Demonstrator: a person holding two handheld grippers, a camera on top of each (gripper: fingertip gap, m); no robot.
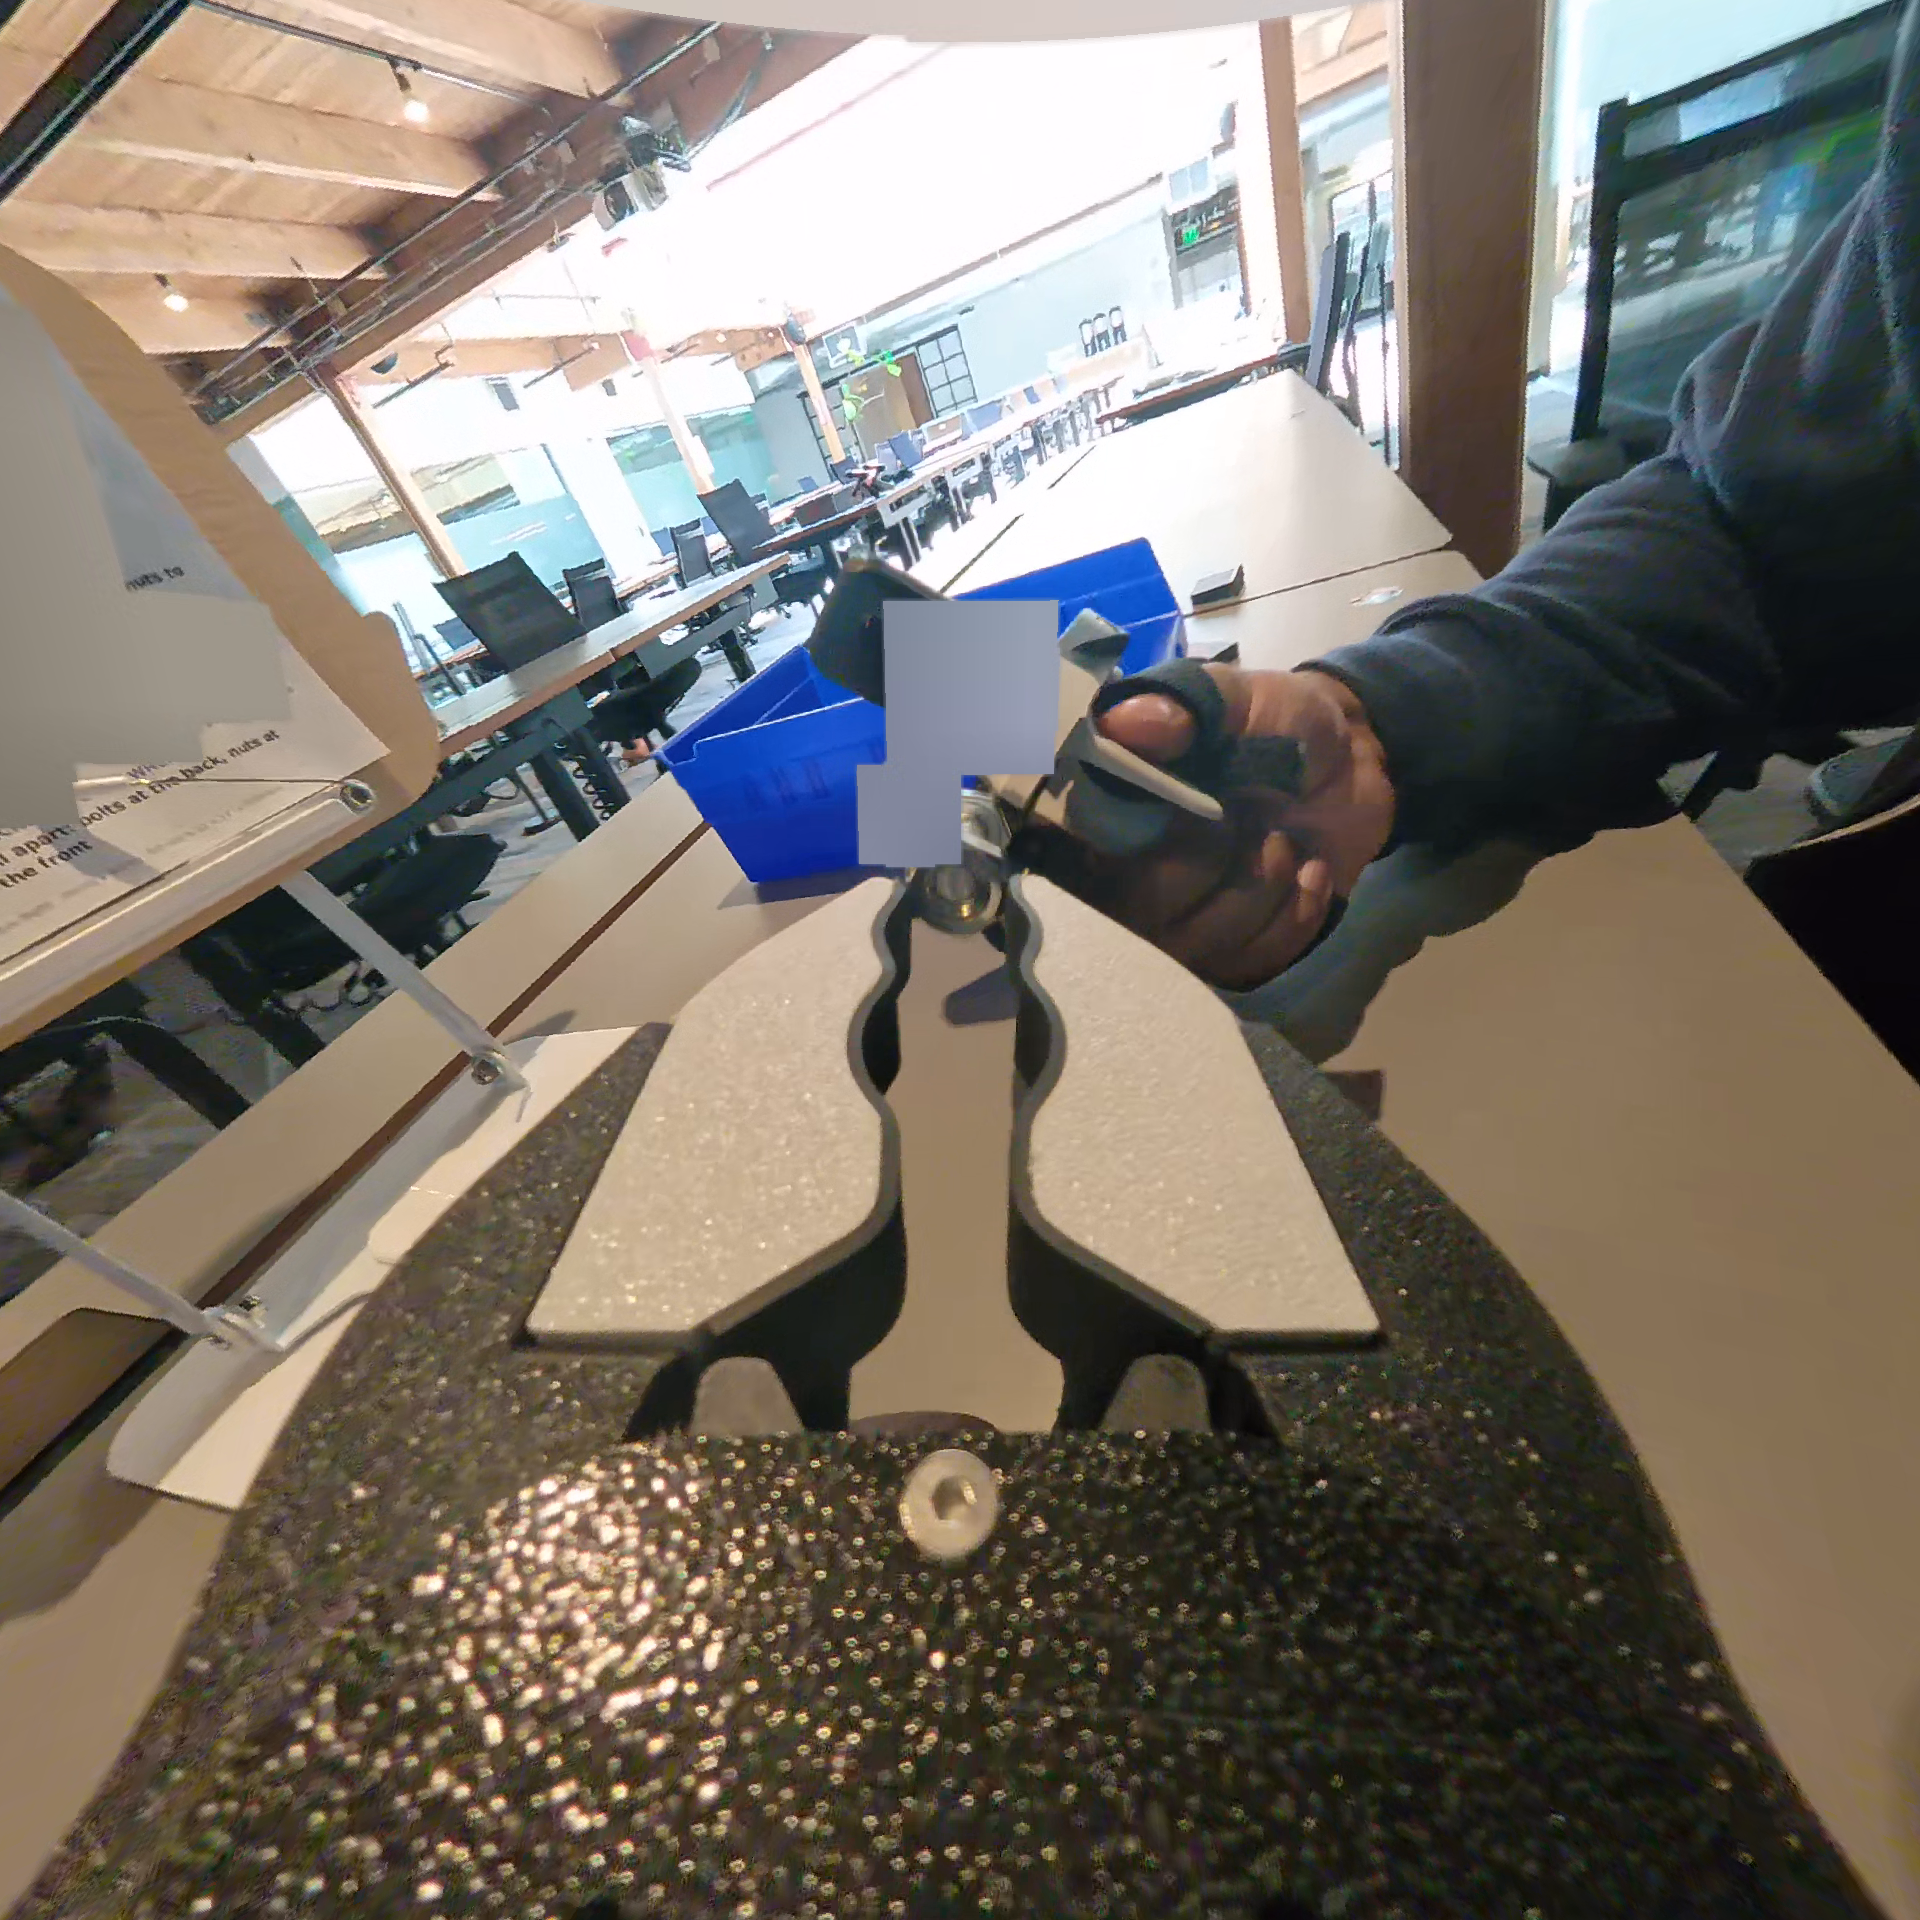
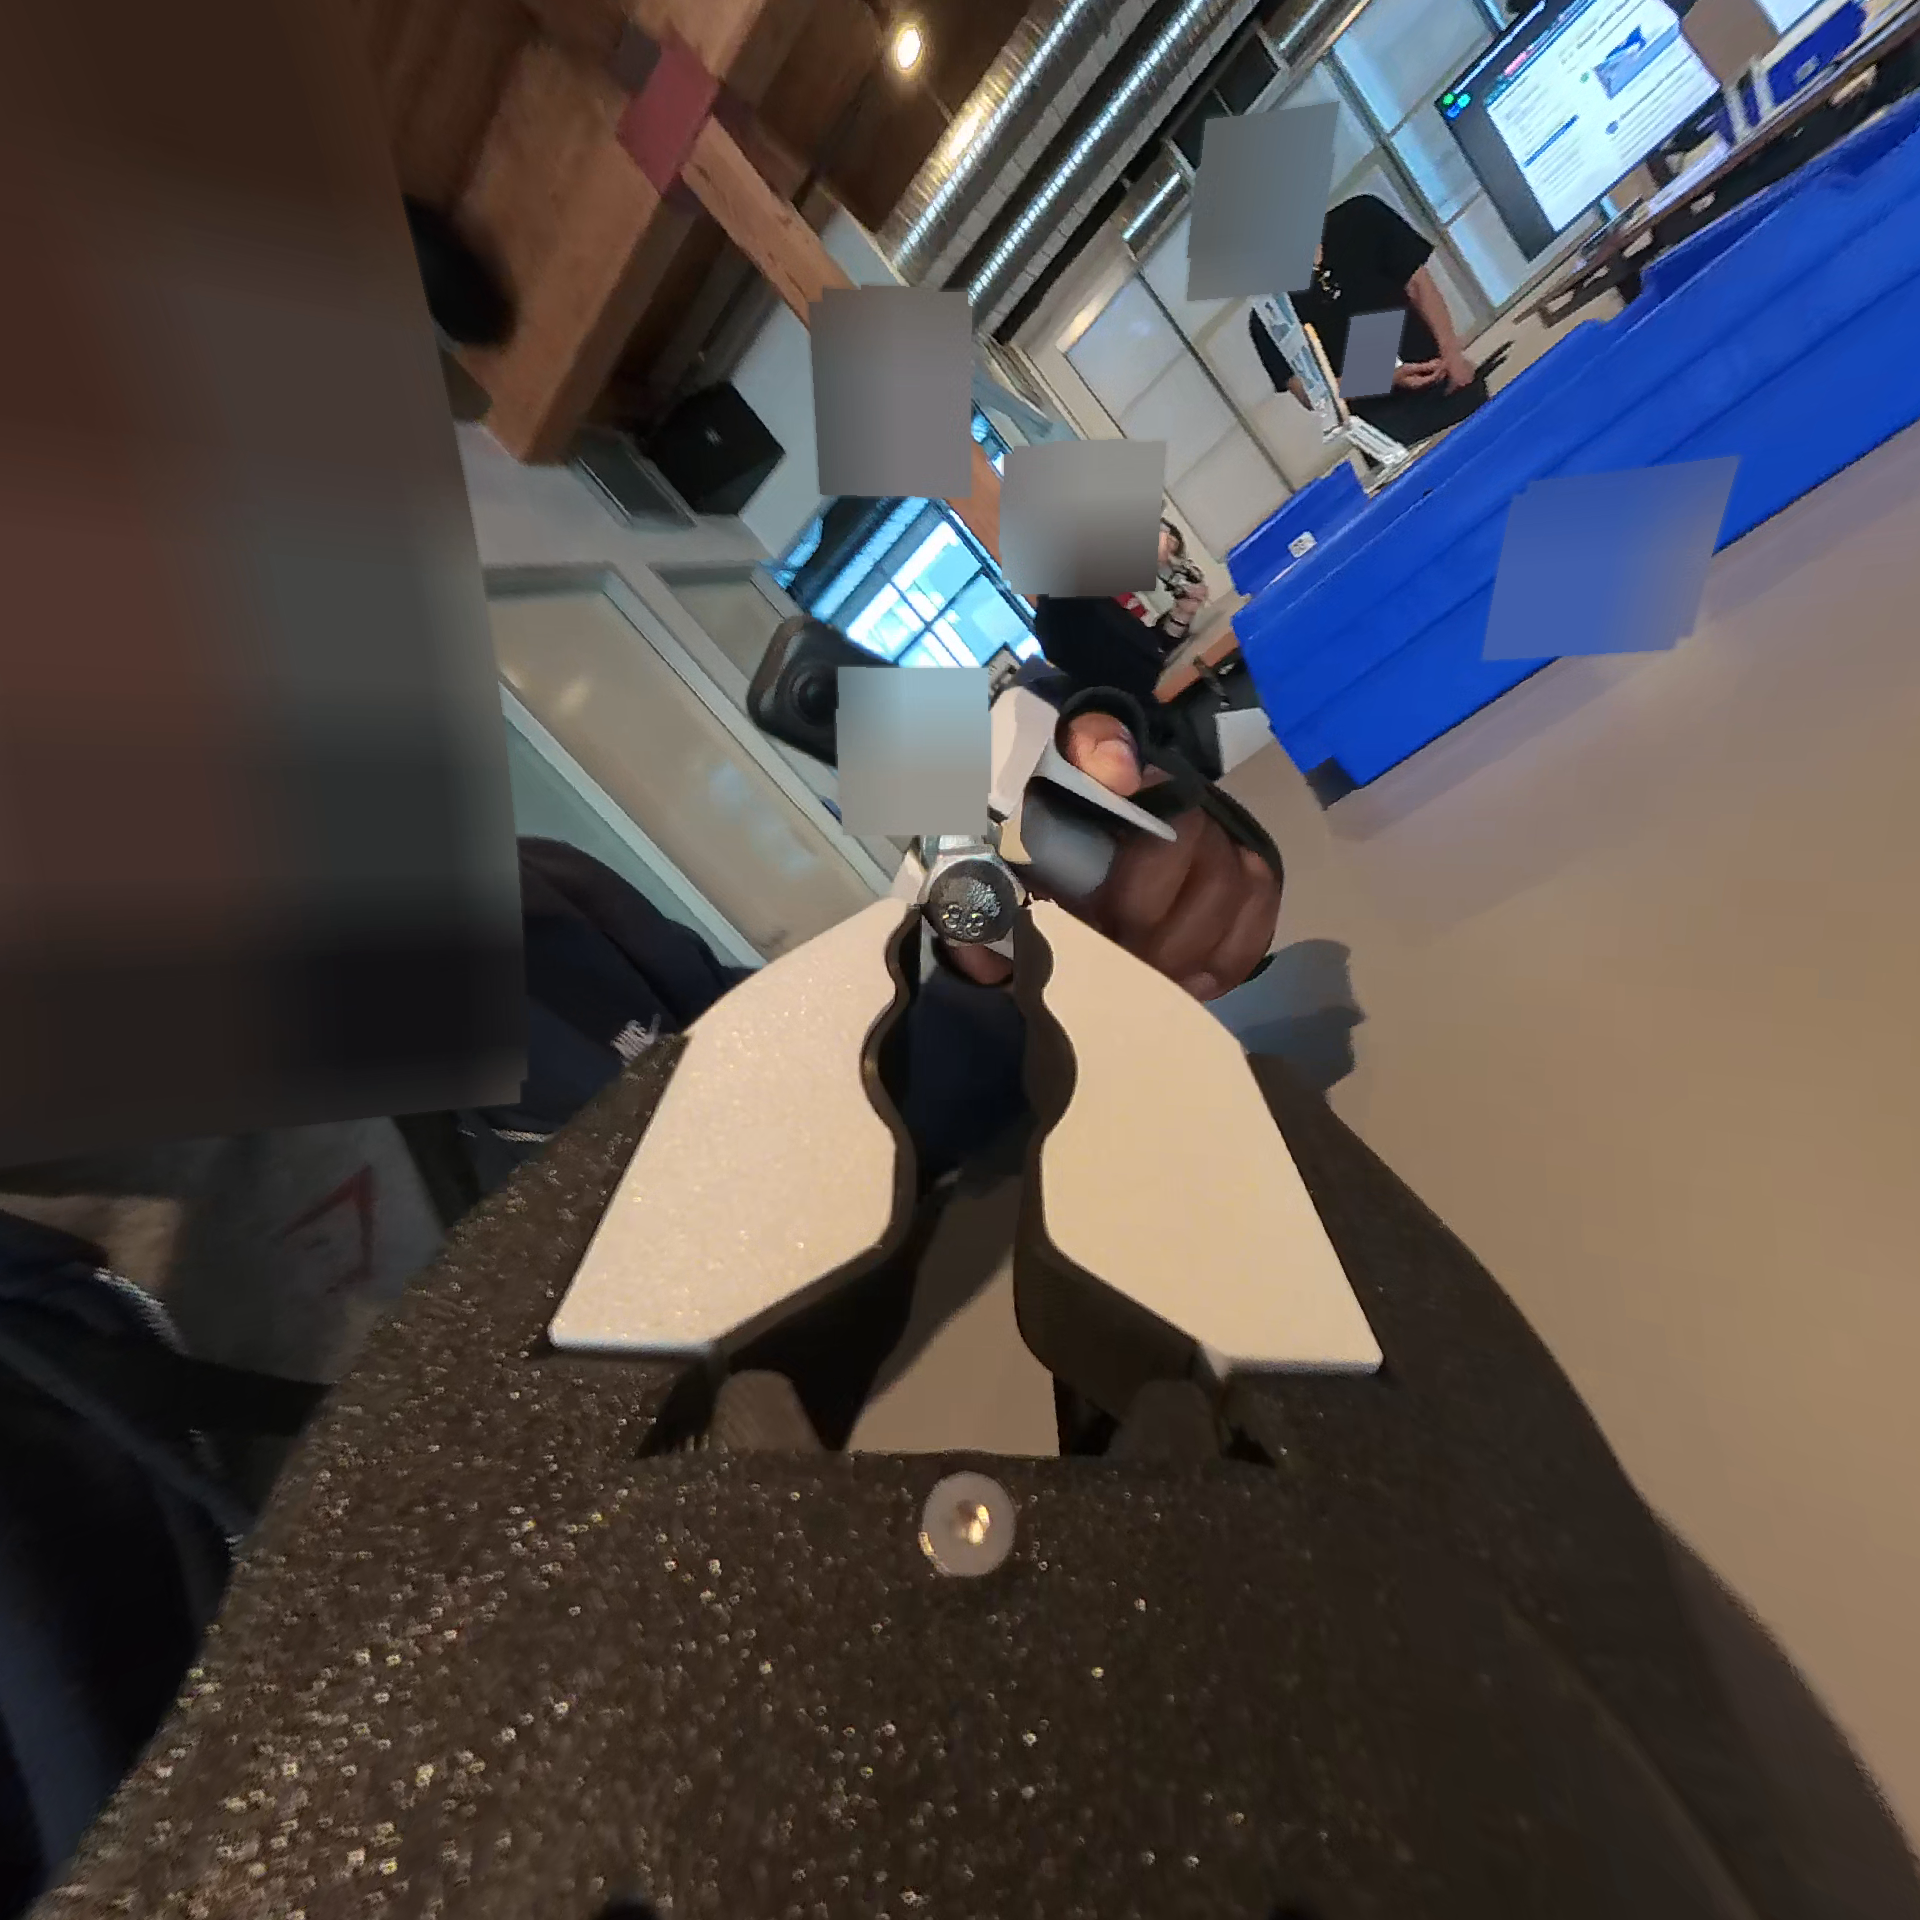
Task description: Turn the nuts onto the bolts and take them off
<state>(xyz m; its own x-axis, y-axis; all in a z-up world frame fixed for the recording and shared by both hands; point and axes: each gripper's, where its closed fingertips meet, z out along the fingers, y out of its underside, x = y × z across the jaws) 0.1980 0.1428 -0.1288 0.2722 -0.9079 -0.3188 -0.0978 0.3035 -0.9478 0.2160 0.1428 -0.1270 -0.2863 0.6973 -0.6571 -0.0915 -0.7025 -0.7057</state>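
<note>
While the left gripper (image 1: 954, 902) reaches forward over the tan table (image 1: 1507, 1143), its two pale fingers (image 1: 769, 1091) pinch a small shiny metal part, apparently the nut (image 1: 961, 896), right at their tips, at 12 o'clock from the gripper body. The fingers stand narrowly apart along their length and close only onto that piece. Just beyond it, a hand (image 1: 1247, 821) in a dark sleeve holds the handle of the other gripper, which comes in from 2 o'clock (a grey mosaic patch hides most of that gripper's front). Behind them, at 12 o'clock, a blue bin (image 1: 790, 758) sits on the table, touching neither gripper. A clear stand with a printed sheet (image 1: 135, 821) is at 9 o'clock.

From the right wrist view, the right gripper (image 2: 971, 920) clamps the hexagonal head of a bolt (image 2: 971, 912) between its fingertips (image 2: 1044, 935), the head facing the camera at 12 o'clock. The shank beyond the head is hidden, so how far nut and bolt are joined cannot be told. Another hand (image 2: 1164, 894), gripping a handle, lies at 1 o'clock just past the bolt. Blue bins (image 2: 1382, 665) line the table edge at 2 o'clock, well apart from the bolt, and a person stands far off behind them.
</note>
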